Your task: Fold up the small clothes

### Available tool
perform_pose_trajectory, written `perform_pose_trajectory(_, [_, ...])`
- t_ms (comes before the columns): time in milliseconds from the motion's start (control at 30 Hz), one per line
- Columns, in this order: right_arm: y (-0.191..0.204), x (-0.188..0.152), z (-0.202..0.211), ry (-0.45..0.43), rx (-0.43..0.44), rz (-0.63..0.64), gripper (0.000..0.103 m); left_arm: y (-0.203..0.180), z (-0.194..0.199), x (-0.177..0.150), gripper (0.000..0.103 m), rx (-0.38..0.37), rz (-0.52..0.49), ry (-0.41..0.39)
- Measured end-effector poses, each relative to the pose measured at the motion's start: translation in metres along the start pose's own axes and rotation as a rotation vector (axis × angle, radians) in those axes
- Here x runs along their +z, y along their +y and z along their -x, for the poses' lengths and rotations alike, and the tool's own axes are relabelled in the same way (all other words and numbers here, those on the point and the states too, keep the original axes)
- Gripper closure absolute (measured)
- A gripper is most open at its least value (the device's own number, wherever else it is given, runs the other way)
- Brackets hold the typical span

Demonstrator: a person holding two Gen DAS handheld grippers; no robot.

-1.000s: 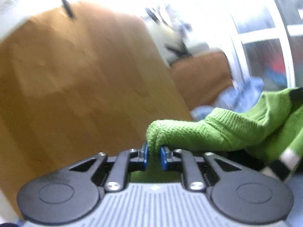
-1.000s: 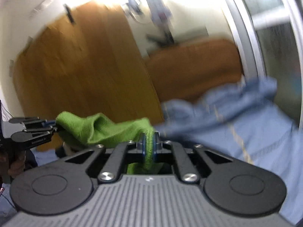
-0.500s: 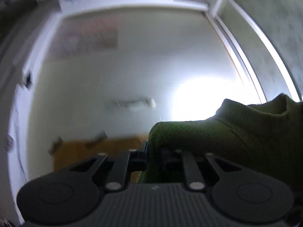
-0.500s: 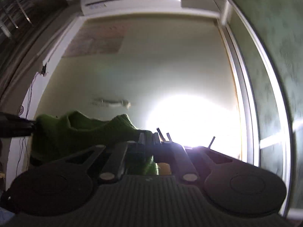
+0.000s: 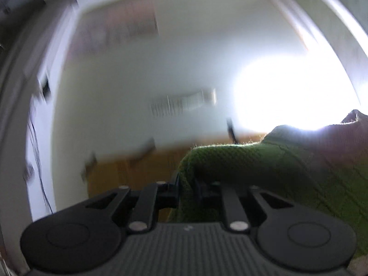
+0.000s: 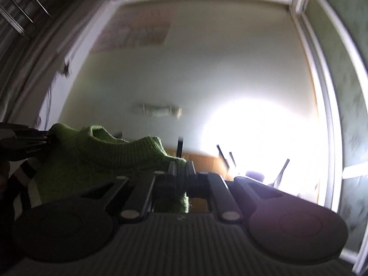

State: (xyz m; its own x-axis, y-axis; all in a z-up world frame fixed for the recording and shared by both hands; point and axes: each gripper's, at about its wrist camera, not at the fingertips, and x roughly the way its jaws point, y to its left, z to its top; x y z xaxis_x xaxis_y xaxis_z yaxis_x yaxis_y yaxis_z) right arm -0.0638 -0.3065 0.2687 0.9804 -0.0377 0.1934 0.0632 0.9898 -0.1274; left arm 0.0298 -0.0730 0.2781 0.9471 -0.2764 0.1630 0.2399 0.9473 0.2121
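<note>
Both grippers aloft, cameras tilted toward pale wall (image 5: 184, 57). Left gripper (image 5: 186, 185) jaws clenched on green knit sweater (image 5: 264, 168); right gripper (image 6: 181, 172) jaws likewise pinching its other shoulder. Only right view shows sweater's neckline (image 6: 103, 131), striped cuff (image 6: 24, 172), left gripper (image 6: 44, 135) at far edge.

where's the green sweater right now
The green sweater is held up in the air between the two hand-held grippers: the right hand-held gripper pinches one edge, the left hand-held gripper the other, with wall and ceiling behind.
</note>
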Motion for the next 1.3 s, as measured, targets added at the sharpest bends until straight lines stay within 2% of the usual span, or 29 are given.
perform_pose_trajectory(100, [0.001, -0.063, -0.067, 0.155, -0.010, -0.075, 0.093, -0.028, -0.062, -0.060, 0.088, 0.022, -0.052, 0.155])
perform_pose_trajectory(133, [0.002, -0.090, -0.093, 0.212, -0.013, -0.107, 0.092, -0.040, -0.085, -0.084, 0.084, 0.043, -0.076, 0.213])
perform_pose_trajectory(167, [0.005, -0.119, -0.120, 0.275, -0.029, -0.122, 0.086, -0.055, -0.112, -0.114, 0.075, 0.055, -0.115, 0.295])
perform_pose_trajectory(200, [0.009, -0.150, -0.142, 0.342, -0.070, -0.113, 0.067, -0.066, -0.136, -0.143, 0.071, 0.060, -0.169, 0.389])
perform_pose_trajectory(233, [0.010, -0.176, -0.158, 0.413, -0.123, -0.100, 0.058, -0.078, -0.155, -0.174, 0.072, 0.073, -0.230, 0.493])
perform_pose_trajectory(267, [0.008, -0.200, -0.168, 0.486, -0.150, -0.099, 0.057, -0.085, -0.166, -0.206, 0.075, 0.092, -0.282, 0.596])
perform_pose_trajectory(300, [0.004, -0.218, -0.169, 0.558, -0.140, -0.125, 0.058, -0.085, -0.167, -0.227, 0.076, 0.080, -0.293, 0.653])
perform_pose_trajectory(367, [-0.008, -0.238, -0.146, 0.605, -0.068, -0.189, 0.058, -0.071, -0.149, -0.248, 0.073, 0.001, -0.259, 0.684])
perform_pose_trajectory(400, [-0.014, -0.243, -0.132, 0.625, -0.043, -0.194, 0.054, -0.060, -0.136, -0.252, 0.069, -0.020, -0.246, 0.678])
perform_pose_trajectory(433, [-0.018, -0.246, -0.119, 0.650, -0.024, -0.194, 0.049, -0.049, -0.122, -0.255, 0.058, -0.037, -0.236, 0.671])
perform_pose_trajectory(467, [-0.023, -0.249, -0.106, 0.673, -0.008, -0.194, 0.037, -0.037, -0.107, -0.258, 0.049, -0.048, -0.230, 0.663])
perform_pose_trajectory(500, [-0.027, -0.251, -0.094, 0.696, -0.005, -0.188, 0.029, -0.025, -0.094, -0.260, 0.047, -0.054, -0.224, 0.662])
perform_pose_trajectory(533, [-0.029, -0.258, -0.081, 0.734, -0.003, -0.179, 0.027, -0.012, -0.086, -0.260, 0.042, -0.063, -0.213, 0.676])
perform_pose_trajectory(600, [-0.030, -0.274, -0.064, 0.823, 0.015, -0.185, 0.027, 0.010, -0.070, -0.266, 0.034, -0.119, -0.153, 0.751])
perform_pose_trajectory(633, [-0.027, -0.280, -0.055, 0.853, 0.031, -0.193, 0.027, 0.017, -0.060, -0.271, 0.026, -0.153, -0.111, 0.788])
perform_pose_trajectory(667, [-0.022, -0.283, -0.046, 0.881, 0.059, -0.202, 0.032, 0.022, -0.055, -0.272, 0.022, -0.187, -0.074, 0.818])
perform_pose_trajectory(700, [-0.016, -0.289, -0.041, 0.905, 0.084, -0.210, 0.056, 0.023, -0.045, -0.277, 0.022, -0.218, -0.049, 0.836])
perform_pose_trajectory(733, [-0.010, -0.293, -0.041, 0.922, 0.103, -0.210, 0.074, 0.023, -0.036, -0.280, 0.022, -0.245, -0.033, 0.843])
perform_pose_trajectory(800, [0.006, -0.288, -0.036, 0.892, 0.093, -0.127, 0.087, 0.023, -0.014, -0.284, 0.021, -0.258, -0.025, 0.833])
perform_pose_trajectory(900, [0.001, -0.273, -0.047, 0.826, -0.012, 0.076, 0.088, 0.027, 0.011, -0.275, 0.020, -0.229, -0.034, 0.806])
perform_pose_trajectory(967, [-0.017, -0.264, -0.064, 0.759, -0.133, 0.271, 0.088, 0.034, 0.019, -0.269, 0.020, -0.217, -0.020, 0.800])
perform_pose_trajectory(1000, [-0.028, -0.264, -0.079, 0.730, -0.219, 0.394, 0.092, 0.038, 0.023, -0.266, 0.020, -0.208, -0.011, 0.804])
perform_pose_trajectory(1067, [-0.046, -0.277, -0.100, 0.740, -0.327, 0.538, 0.086, 0.045, 0.032, -0.262, 0.020, -0.187, 0.004, 0.822])
perform_pose_trajectory(1100, [-0.056, -0.286, -0.115, 0.801, -0.414, 0.559, 0.079, 0.045, 0.033, -0.263, 0.020, -0.182, 0.011, 0.833])
perform_pose_trajectory(1133, [-0.063, -0.289, -0.121, 0.833, -0.445, 0.509, 0.077, 0.047, 0.037, -0.263, 0.020, -0.184, 0.025, 0.842])
perform_pose_trajectory(1167, [-0.064, -0.282, -0.116, 0.823, -0.404, 0.392, 0.076, 0.049, 0.042, -0.260, 0.020, -0.193, 0.041, 0.847])
perform_pose_trajectory(1233, [-0.061, -0.265, -0.090, 0.777, -0.215, 0.052, 0.069, 0.053, 0.052, -0.260, 0.020, -0.205, 0.068, 0.855])
perform_pose_trajectory(1300, [-0.051, -0.259, -0.059, 0.761, -0.030, -0.236, 0.063, 0.057, 0.059, -0.262, 0.020, -0.217, 0.092, 0.879])
